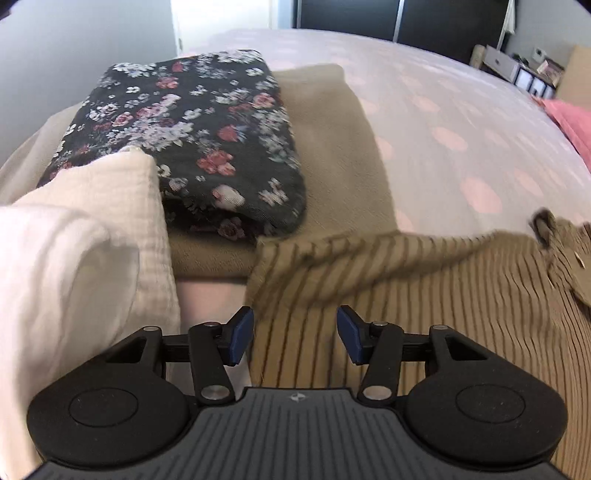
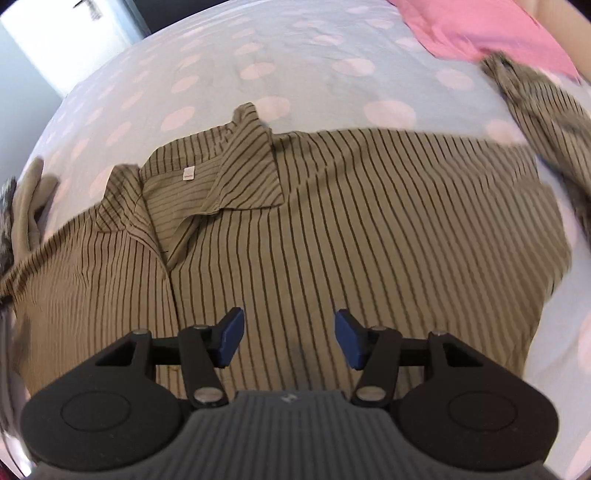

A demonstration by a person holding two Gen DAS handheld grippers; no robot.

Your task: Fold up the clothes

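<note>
A tan striped shirt [image 2: 332,229] lies spread flat on the bed [image 2: 295,74], front side up, with the collar [image 2: 236,173] at the far left in the right wrist view. One sleeve [image 2: 539,110] reaches to the far right, near a pink cloth [image 2: 491,29].

The right gripper [image 2: 286,338] is above the shirt body, fingers released and holding nothing. The left gripper [image 1: 295,338] is above the shirt edge [image 1: 406,295], also released and empty.

To the far left of it there is a pile: a floral cloth [image 1: 192,147] on a beige cloth [image 1: 332,155], with a white cloth [image 1: 92,240] near left.
</note>
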